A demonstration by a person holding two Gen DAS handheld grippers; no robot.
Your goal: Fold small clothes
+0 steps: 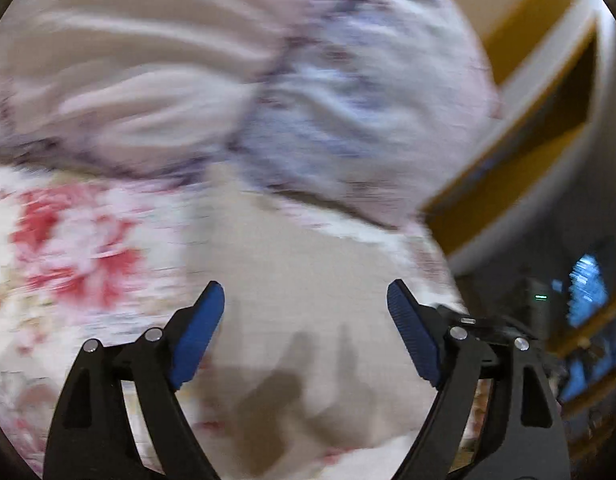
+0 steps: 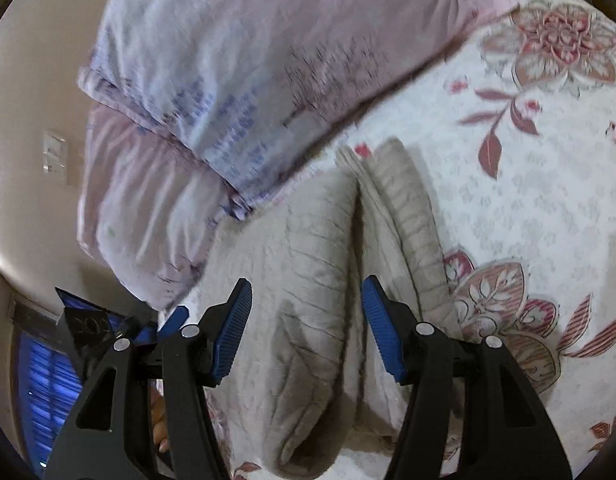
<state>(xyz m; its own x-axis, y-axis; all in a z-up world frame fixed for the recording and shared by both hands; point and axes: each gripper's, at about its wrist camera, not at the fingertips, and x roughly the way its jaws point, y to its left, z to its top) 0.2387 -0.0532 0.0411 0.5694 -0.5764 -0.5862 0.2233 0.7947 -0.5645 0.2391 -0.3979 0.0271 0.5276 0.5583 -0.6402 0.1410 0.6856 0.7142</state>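
Observation:
A beige ribbed garment (image 2: pixel 308 232) lies on the floral bedsheet (image 2: pixel 527 184), folded lengthwise into two long lobes with a crease between them. My right gripper (image 2: pixel 308 280) hovers over its near half. The jaws stand apart and the pads are not pressing on the cloth. In the blurred left wrist view, the same beige garment (image 1: pixel 308 240) spreads out below my left gripper (image 1: pixel 306 286), which is wide open with nothing between its blue pads (image 1: pixel 200 332).
A lilac printed pillow (image 2: pixel 228 80) lies just beyond the garment, its corner touching the cloth; it is also in the left wrist view (image 1: pixel 347 100). The floral sheet (image 1: pixel 68 240) extends left. A wooden frame (image 1: pixel 527 140) and wall lie off the bed's edge.

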